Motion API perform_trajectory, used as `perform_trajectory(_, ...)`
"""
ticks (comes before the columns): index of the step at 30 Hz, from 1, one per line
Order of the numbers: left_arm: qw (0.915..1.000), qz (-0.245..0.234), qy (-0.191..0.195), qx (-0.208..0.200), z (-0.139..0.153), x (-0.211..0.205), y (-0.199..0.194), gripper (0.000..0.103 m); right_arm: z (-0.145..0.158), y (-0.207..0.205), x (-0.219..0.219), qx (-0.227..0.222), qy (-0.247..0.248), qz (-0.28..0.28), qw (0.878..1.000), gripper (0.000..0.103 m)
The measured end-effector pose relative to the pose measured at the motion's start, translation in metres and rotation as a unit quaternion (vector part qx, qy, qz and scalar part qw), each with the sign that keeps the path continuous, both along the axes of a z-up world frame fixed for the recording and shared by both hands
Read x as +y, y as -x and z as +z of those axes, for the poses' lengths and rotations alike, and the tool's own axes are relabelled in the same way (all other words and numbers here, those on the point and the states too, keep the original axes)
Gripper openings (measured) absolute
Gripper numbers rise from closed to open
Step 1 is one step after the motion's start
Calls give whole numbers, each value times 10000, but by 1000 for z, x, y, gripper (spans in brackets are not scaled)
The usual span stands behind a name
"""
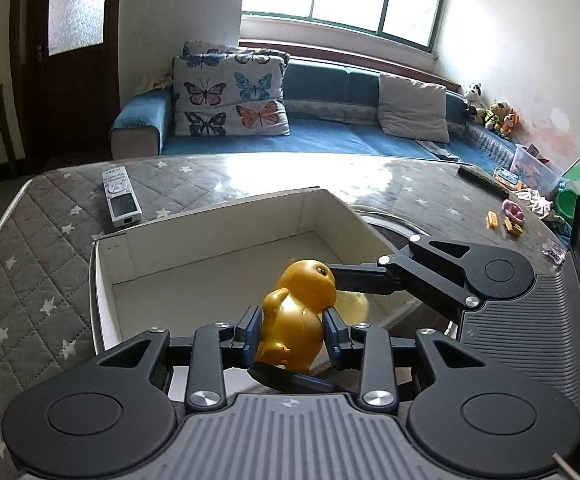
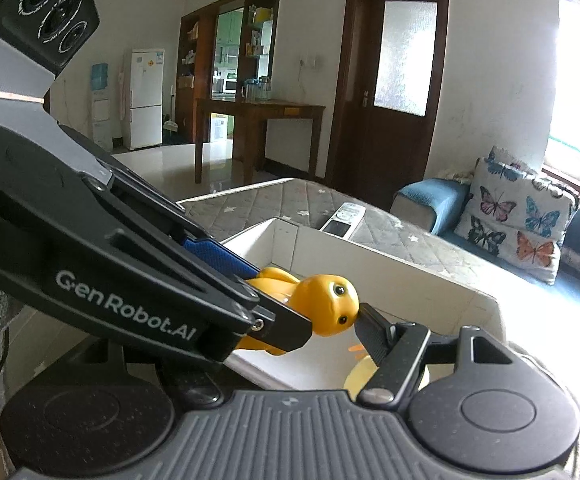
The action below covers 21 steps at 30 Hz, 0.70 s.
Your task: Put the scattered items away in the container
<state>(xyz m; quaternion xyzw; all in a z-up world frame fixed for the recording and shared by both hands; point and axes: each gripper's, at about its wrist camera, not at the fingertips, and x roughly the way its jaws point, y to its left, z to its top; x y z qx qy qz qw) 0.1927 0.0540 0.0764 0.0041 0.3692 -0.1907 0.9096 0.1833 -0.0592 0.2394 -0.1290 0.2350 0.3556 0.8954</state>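
A yellow toy duck (image 1: 296,316) is held above the near edge of an open white cardboard box (image 1: 210,240). My left gripper (image 1: 292,330) is shut on the duck's body with its blue pads. My right gripper (image 1: 342,280) reaches in from the right, one finger touching the duck's head; its other finger is hidden. In the right wrist view the duck (image 2: 326,304) faces me, the right finger (image 2: 374,336) touches its face, and the left gripper (image 2: 266,304) crosses in front. A pale yellow object (image 2: 364,376) lies in the box (image 2: 390,276) under the duck.
A white remote (image 1: 121,198) lies on the grey quilted table (image 1: 30,260) behind the box. A black remote (image 1: 484,180) and small toys (image 1: 510,220) sit at the far right. A blue sofa (image 1: 330,132) stands beyond.
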Motion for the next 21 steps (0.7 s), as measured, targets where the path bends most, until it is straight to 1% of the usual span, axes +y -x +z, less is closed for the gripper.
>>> perform_trajectory(4,9999,-6,44,166,-8,6,-15,36,-7,-18,3,193,5,21,9998,72)
perform_trajectory(8,9994,33,-3,348,-17,10,-31,36,-15,-30,5,341,12,52,9994,72)
perform_trajectory(15,9979,88,43,644,-34,17,-49,36,-24,-39,9,523,69,92,9986,71)
perform_trajectory(21,9968,137,22,786,-43,21,-57,36,-31,-43,8,743,35,73,9972,71)
